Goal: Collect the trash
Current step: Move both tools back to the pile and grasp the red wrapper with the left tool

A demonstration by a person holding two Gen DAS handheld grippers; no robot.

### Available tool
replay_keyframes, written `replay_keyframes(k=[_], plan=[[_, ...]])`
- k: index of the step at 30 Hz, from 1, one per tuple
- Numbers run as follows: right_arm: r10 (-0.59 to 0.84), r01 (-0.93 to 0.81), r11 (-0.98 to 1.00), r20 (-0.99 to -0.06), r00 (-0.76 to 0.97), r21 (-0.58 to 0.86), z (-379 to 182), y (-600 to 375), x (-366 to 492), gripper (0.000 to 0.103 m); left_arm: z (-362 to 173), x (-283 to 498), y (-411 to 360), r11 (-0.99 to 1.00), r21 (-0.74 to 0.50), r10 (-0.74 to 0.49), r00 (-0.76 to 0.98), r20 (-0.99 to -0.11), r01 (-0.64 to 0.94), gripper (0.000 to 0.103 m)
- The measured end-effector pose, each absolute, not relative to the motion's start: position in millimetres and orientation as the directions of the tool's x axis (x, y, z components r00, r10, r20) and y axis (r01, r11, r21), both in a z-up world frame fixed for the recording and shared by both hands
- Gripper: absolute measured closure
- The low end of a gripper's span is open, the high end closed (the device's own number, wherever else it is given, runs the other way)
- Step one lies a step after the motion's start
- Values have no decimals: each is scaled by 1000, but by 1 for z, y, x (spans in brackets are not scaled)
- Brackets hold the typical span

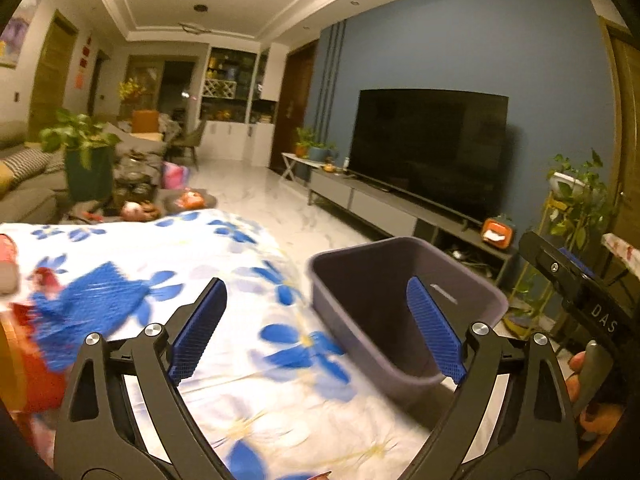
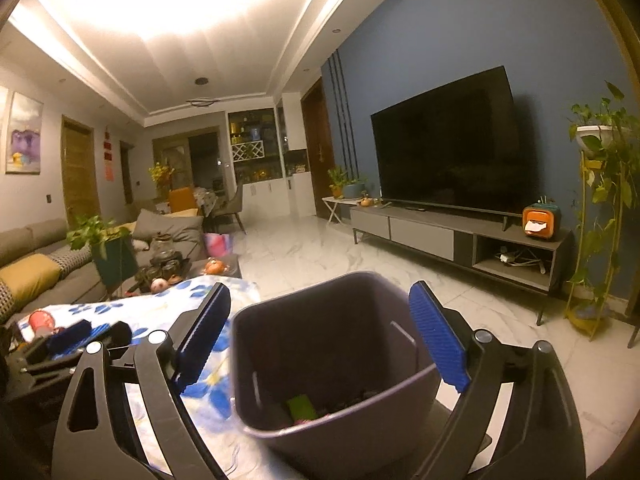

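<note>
Right claw spread wide, empty, above grey bin; left claw likewise apart, bin right of it.

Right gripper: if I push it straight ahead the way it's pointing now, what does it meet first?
Most likely the grey trash bin. The right gripper is open and the bin fills the space between its fingers, so its rim or inner wall should come first. Depth is hard to judge through the fisheye; the television lies far beyond.
</note>
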State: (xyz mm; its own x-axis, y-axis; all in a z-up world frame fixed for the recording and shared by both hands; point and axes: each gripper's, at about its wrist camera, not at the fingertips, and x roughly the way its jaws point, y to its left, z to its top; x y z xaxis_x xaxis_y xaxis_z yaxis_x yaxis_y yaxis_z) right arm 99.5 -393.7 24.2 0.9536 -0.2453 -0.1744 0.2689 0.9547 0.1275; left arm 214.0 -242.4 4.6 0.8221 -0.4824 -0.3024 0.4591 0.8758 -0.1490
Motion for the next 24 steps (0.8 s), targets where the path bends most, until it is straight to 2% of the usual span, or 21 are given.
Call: replay_keyframes(k=[7,15,18,24], plan=[[-157,188,968,-187,970,163,14,-357,80,9,4,168,-175,916,-114,-402,869,-288,385,13],[-12,53,985,-242,970,166,-6,-293,75,9,-6,121,-95,969,-85,-248,932,-264,233,13],[1,27,994,-260,966,105,-14,-264,72,9,-19,110,-67,983,-70,-181,939,-292,168,13],[25,-14,999,-279,960,39,-27,-222,68,9,-44,107,-33,986,-114,-156,923,-353,124,13]])
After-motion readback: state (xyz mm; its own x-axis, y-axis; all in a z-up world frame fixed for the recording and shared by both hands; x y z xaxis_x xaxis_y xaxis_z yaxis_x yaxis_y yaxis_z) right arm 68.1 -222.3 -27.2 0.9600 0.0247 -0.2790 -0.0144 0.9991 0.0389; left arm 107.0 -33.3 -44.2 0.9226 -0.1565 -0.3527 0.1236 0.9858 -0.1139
